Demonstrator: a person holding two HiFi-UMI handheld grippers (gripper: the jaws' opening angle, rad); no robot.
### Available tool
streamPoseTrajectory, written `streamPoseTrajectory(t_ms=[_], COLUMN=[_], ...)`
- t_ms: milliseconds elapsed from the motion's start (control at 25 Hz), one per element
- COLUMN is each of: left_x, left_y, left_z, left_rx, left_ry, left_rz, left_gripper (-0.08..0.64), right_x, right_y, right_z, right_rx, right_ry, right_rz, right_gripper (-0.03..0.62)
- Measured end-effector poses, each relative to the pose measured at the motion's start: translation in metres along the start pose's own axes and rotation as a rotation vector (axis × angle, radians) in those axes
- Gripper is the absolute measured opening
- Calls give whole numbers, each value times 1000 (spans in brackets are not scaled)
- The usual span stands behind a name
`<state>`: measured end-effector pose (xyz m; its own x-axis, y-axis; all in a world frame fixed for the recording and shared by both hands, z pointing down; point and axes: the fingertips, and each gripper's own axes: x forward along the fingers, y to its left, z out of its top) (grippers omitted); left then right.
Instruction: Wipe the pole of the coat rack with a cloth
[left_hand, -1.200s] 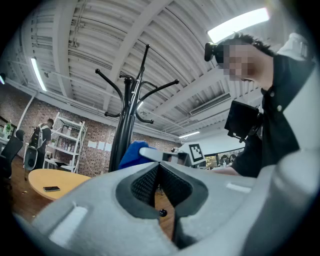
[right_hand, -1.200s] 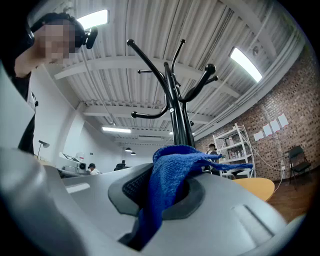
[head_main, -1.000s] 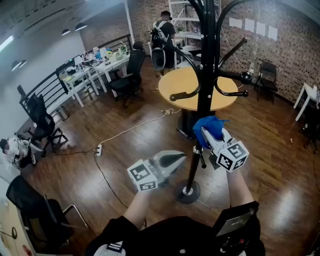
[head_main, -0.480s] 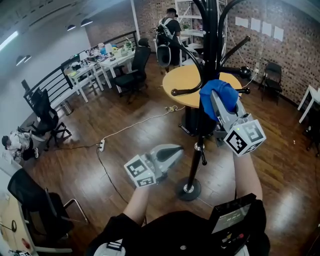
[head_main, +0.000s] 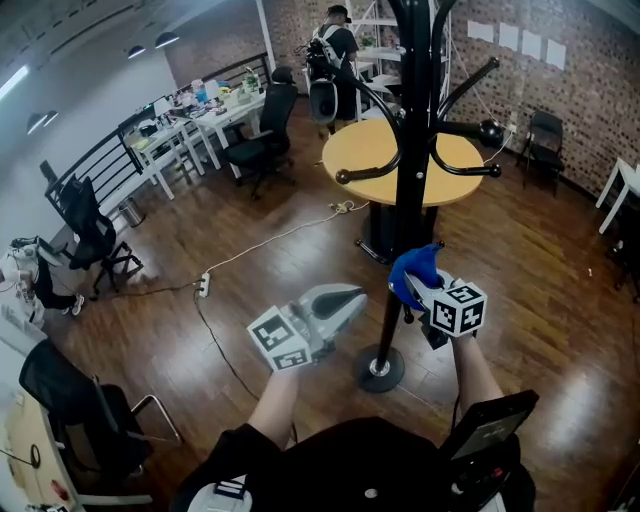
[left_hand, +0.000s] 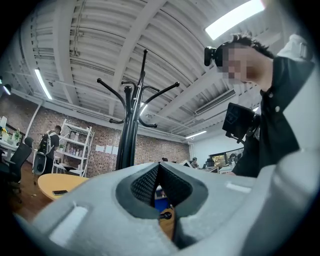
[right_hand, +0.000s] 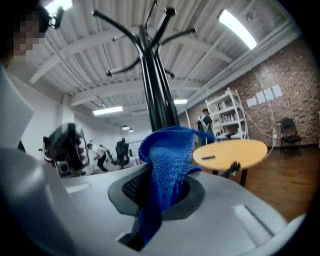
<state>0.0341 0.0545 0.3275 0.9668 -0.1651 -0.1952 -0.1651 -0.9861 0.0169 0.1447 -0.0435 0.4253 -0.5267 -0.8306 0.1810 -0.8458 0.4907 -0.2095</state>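
Observation:
The black coat rack pole (head_main: 408, 200) rises from a round base (head_main: 379, 369) on the wood floor, with curved hooks near the top. My right gripper (head_main: 412, 280) is shut on a blue cloth (head_main: 413, 266), pressed against the lower pole. In the right gripper view the blue cloth (right_hand: 165, 165) sticks up out of the jaws in front of the pole (right_hand: 156, 95). My left gripper (head_main: 350, 299) hangs left of the pole, apart from it, jaws shut on nothing. The left gripper view has the pole (left_hand: 129, 132) ahead and above the left gripper (left_hand: 158, 185).
A round yellow table (head_main: 370, 160) stands behind the rack. A cable and power strip (head_main: 204, 287) lie on the floor to the left. Desks and office chairs (head_main: 255, 140) fill the back left. A person (head_main: 330, 50) stands by shelves at the back.
My right gripper with the blue cloth went up the pole half a second ago and has now slid back down to the lower pole. The left gripper has barely moved.

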Motion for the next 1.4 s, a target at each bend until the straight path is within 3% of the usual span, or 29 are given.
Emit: streamPoseTrajectory(t_ms=[80,160,280,360,560,680,800,920,1160,1280,1400], left_x=[3,6,7,7,5,3,-3,-4,3,4,2], left_y=[1,2,1,1,1,-1,-2,-1,1,3,3], left_z=[-3,-6,-10,-12,-13,-9,-6,-3,3,6,9], left_rx=[-9,-18,-28,-31,-32,-25,-10,-3,10,15,20], left_ry=[1,4,9,11,13,5,4,-4,-16,-19,-27], left_rz=[-6,-11,-17,-14,-14,-11,-7,-3,-7,-5,-2], left_gripper=[-3,-3,-3,-3,-3,-3,-3,-3,-3,-3,-3], right_x=[3,-5,-25,-28,0,1,-10,-24,-65,-73,-54], right_y=[-1,7,31,34,-2,5,23,42,83,90,63], right_z=[-39,-53,-51,-50,-40,-6,63,146,280,293,259], right_rx=[26,95,181,181,71,27,-4,-95,-274,-324,-241], right_ry=[173,267,324,310,142,33,-152,-320,-567,-579,-501], right_rz=[-2,37,154,182,26,39,66,66,-1,2,-28], right_gripper=[32,31,31,32,32,32,32,32,32,32,32])
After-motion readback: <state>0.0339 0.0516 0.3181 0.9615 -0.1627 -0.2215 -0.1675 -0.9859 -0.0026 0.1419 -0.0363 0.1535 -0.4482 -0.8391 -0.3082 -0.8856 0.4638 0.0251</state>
